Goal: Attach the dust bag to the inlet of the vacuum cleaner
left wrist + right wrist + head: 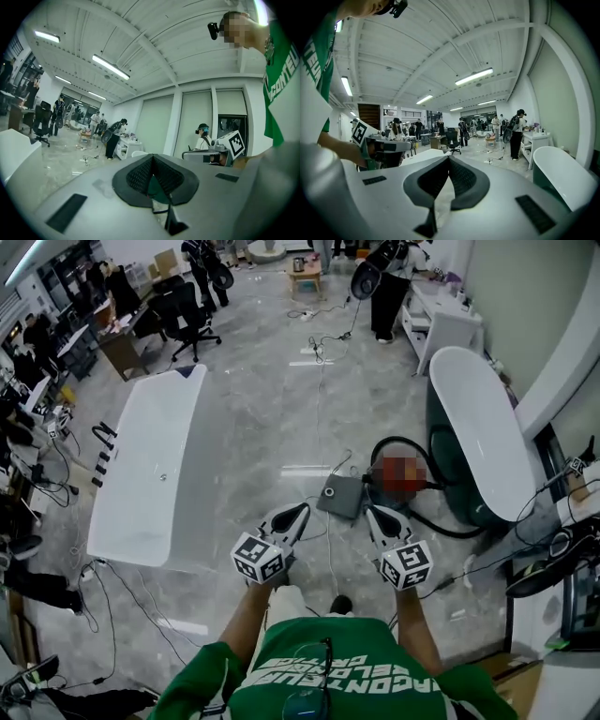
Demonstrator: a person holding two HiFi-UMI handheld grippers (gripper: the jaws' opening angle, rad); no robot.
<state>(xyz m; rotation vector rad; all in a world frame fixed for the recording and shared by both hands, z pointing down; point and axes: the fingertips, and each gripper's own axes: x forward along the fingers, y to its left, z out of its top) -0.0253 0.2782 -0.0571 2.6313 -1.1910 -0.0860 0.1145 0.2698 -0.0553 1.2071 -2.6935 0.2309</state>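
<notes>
Work has not started; the left gripper [302, 510] and the right gripper [373, 513] are both squeezed together, holding nothing; what looks like the flat grey square dust bag [339, 496] lies on the floor near the black vacuum hose [450, 531]; picking up and joining are still to do.

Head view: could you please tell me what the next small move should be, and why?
Probably lower the left gripper toward the grey square item on the floor and open it: both it and the right gripper are shut, empty and raised, with nothing of the task yet grasped.
</notes>
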